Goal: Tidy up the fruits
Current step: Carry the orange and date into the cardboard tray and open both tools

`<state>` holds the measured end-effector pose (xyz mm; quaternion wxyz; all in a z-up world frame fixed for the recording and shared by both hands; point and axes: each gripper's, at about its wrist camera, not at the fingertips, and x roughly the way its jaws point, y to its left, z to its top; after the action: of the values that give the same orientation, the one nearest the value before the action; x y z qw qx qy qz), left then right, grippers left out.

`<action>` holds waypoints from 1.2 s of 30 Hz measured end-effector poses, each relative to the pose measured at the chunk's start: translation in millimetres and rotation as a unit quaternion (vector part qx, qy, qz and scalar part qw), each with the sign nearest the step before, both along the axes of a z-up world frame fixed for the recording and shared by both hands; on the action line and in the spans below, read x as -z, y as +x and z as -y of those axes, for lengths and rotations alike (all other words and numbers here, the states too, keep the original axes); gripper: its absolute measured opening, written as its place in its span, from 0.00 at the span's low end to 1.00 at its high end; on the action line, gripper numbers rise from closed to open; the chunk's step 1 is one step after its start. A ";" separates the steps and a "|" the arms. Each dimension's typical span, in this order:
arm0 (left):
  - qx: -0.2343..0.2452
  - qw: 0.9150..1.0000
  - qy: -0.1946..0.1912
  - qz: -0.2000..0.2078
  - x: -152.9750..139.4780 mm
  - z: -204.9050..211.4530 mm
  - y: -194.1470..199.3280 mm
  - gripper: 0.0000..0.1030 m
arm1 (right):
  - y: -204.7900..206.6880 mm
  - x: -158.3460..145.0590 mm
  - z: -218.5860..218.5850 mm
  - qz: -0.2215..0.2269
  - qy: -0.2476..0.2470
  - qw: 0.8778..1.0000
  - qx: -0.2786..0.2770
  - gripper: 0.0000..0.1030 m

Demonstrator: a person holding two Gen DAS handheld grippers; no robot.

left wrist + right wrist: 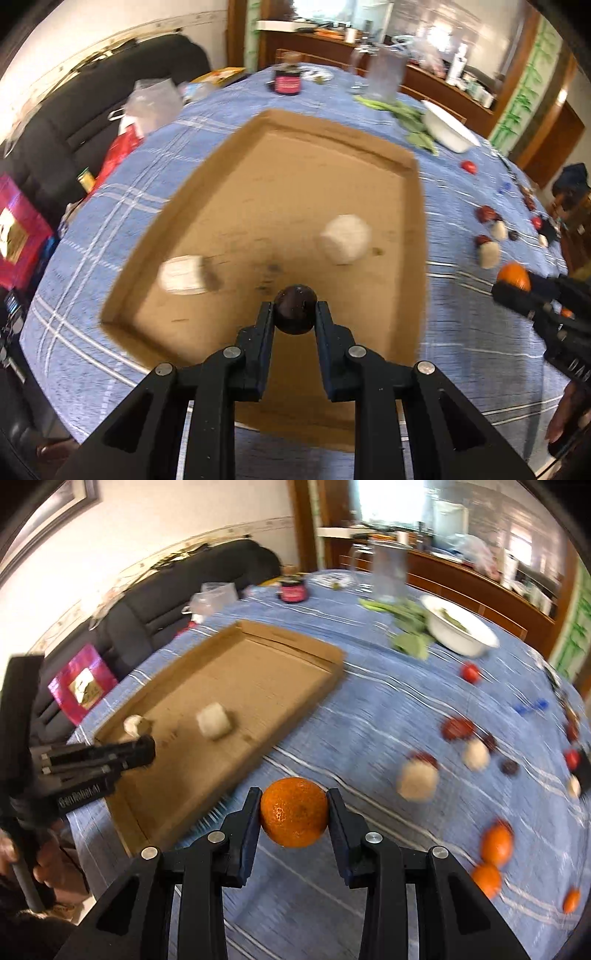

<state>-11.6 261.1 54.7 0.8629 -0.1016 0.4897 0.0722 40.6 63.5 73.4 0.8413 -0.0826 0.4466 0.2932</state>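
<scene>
My left gripper (294, 314) is shut on a dark round plum (295, 309) and holds it over the near part of a shallow cardboard tray (258, 177). Two white foam-wrapped fruits (345, 239) (183, 275) lie in the tray. My right gripper (293, 812) is shut on an orange (294, 812), above the blue cloth just right of the tray (236, 679). The right gripper with its orange also shows in the left wrist view (513, 282). The left gripper shows in the right wrist view (144, 751), over the tray's left end.
Loose fruit lies on the blue checked tablecloth (369, 701) to the right: oranges (496, 843), white-wrapped fruits (417, 779), dark red ones (458, 727), a tomato (470, 672). A white bowl (458, 631), greens (410, 638), a clear jug (388, 572) and a jar (292, 590) stand at the back.
</scene>
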 end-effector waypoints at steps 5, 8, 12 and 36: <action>-0.026 1.000 0.001 -0.015 12.4 -25.9 -0.7 0.21 | 22.0 0.6 -41.9 0.002 0.005 1.000 -0.027 0.37; -0.028 0.999 0.001 -0.021 17.0 -32.2 2.2 0.21 | 45.1 3.7 -63.8 -0.002 0.008 1.000 -0.026 0.37; -0.023 0.999 0.003 -0.026 23.7 -33.1 9.3 0.21 | 69.7 18.7 -87.9 -0.012 -0.005 1.000 -0.025 0.37; -0.006 0.998 0.059 -0.020 21.9 -18.7 22.3 0.30 | 92.4 43.8 -100.8 -0.032 -0.020 0.999 -0.009 0.38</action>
<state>10.7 279.7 32.8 0.8572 -0.0523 0.5009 0.1077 133.1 164.3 29.6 0.8219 -0.0941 0.4786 0.2942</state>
